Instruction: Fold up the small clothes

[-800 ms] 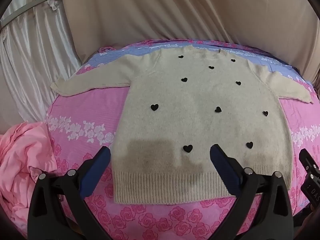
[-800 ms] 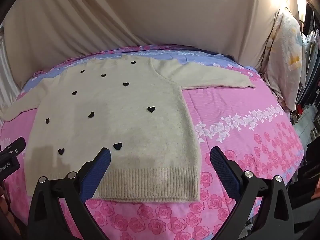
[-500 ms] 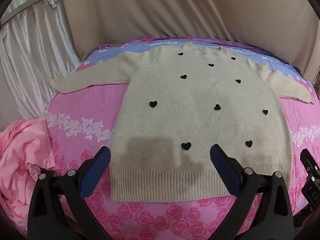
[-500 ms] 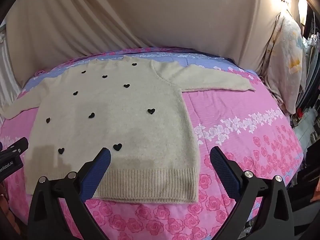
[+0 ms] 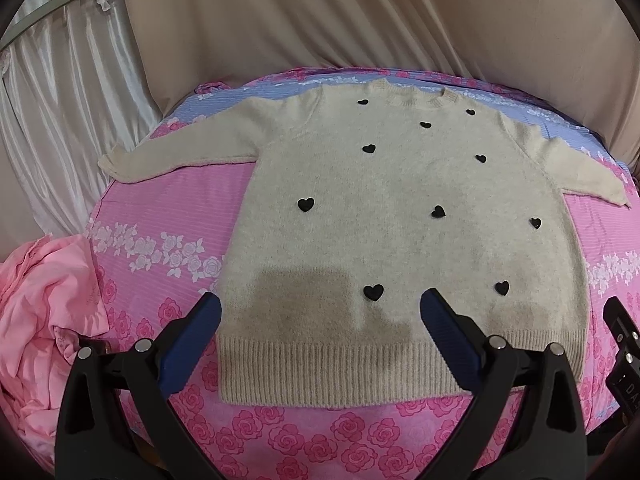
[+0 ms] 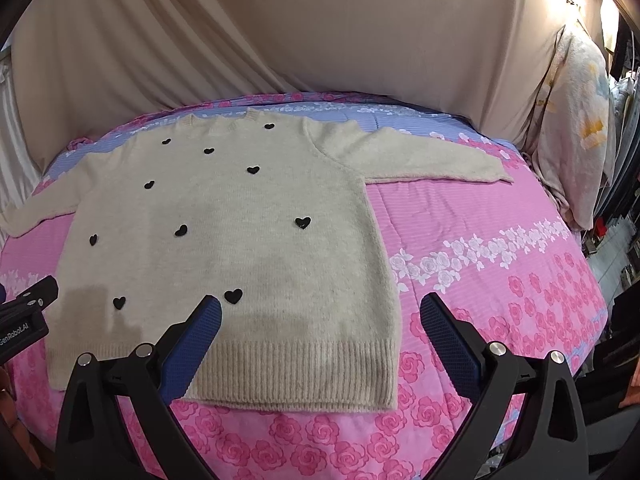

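A cream knit sweater [image 5: 400,208] with small black hearts lies flat, front up, on the pink flowered bed, both sleeves spread sideways and the ribbed hem nearest me. It also shows in the right wrist view [image 6: 240,240]. My left gripper [image 5: 320,308] is open and empty, hovering above the hem's left half. My right gripper [image 6: 320,308] is open and empty, above the hem's right corner. Each gripper's body shows at the edge of the other's view.
A crumpled pink garment [image 5: 44,320] lies at the bed's left edge. The pink flowered bedsheet [image 6: 500,264] stretches right of the sweater. Beige curtains [image 5: 360,20] hang behind the bed. A pale pillow [image 6: 576,120] leans at the far right.
Both grippers have pulled back slightly toward me and risen a little; the sweater has not moved. Both stay open.
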Demonstrator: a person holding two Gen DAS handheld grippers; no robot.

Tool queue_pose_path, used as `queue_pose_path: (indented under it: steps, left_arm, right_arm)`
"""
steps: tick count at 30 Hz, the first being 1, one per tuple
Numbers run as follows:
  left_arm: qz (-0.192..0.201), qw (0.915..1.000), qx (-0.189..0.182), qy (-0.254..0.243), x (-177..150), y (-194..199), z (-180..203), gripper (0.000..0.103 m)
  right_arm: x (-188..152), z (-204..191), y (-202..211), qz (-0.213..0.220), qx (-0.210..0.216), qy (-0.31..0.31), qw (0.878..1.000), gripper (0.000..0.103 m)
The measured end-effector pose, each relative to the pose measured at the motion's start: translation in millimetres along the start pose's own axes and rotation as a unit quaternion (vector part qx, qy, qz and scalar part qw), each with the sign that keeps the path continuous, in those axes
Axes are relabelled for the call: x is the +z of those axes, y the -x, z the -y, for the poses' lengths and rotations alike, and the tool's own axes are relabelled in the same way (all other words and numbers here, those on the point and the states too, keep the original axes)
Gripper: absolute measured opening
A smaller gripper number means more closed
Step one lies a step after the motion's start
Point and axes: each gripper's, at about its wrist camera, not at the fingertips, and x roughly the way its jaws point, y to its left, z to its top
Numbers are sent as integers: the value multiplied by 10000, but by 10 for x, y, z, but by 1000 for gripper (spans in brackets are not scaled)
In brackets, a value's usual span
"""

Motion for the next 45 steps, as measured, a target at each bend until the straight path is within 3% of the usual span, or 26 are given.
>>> queue_pose_path:
  steps: [45]
  left_arm:
    - [-50, 9999, 62, -77, 20, -75, 3, 98]
  right_arm:
    - [22, -65, -86, -72, 32, 96, 9999, 98]
